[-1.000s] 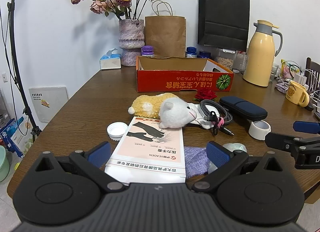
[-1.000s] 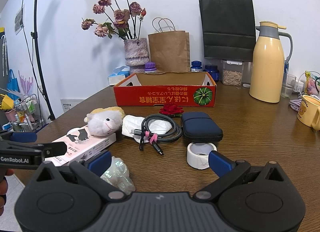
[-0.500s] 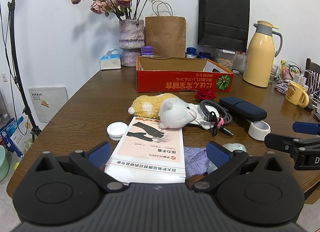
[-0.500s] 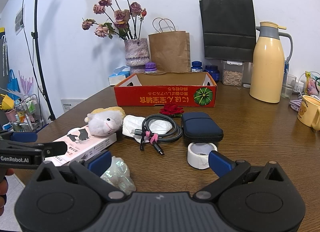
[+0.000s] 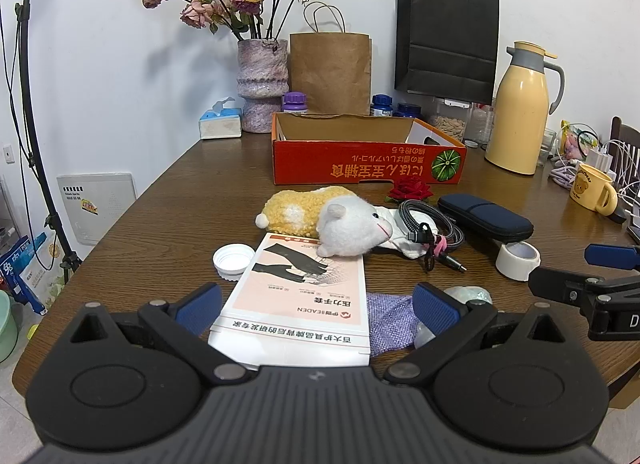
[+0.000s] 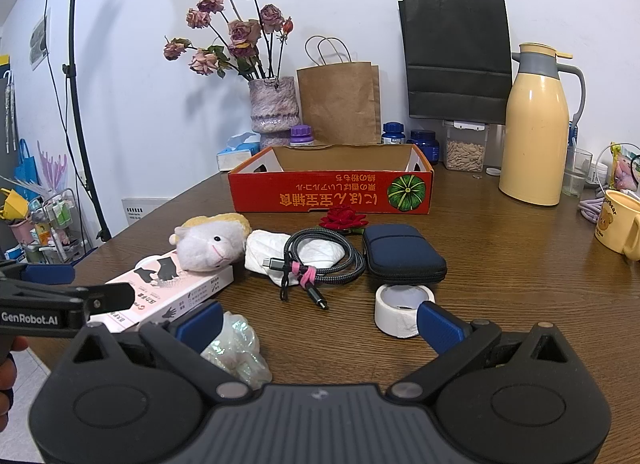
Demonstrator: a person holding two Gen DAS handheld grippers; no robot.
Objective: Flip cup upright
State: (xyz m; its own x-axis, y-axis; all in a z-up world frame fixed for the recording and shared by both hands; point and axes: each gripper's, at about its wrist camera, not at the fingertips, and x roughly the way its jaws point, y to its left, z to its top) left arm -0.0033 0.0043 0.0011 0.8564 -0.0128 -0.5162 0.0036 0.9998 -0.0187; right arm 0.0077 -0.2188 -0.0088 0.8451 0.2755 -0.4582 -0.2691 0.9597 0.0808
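Observation:
A clear iridescent cup (image 6: pixel 236 348) lies on its side on the wooden table (image 6: pixel 500 296), just inside the left finger of my right gripper (image 6: pixel 320 323), which is open and low over the table's near edge. In the left wrist view the same cup (image 5: pixel 470 295) peeks out behind the right finger, beside a purple cloth (image 5: pixel 390 318). My left gripper (image 5: pixel 318 306) is open and hovers over a pink and white box (image 5: pixel 304 296). Each gripper shows at the side of the other's view. A yellow bear mug (image 5: pixel 592 191) stands upright at the far right.
A plush sheep (image 6: pixel 212 244), a coiled cable (image 6: pixel 320 260), a navy case (image 6: pixel 404 254) and a tape roll (image 6: pixel 402 306) lie mid-table. An orange cardboard box (image 6: pixel 332 192), a vase (image 6: pixel 274 108), paper bags and a yellow thermos (image 6: pixel 536 132) stand at the back. A white lid (image 5: pixel 234 260) lies left of the box.

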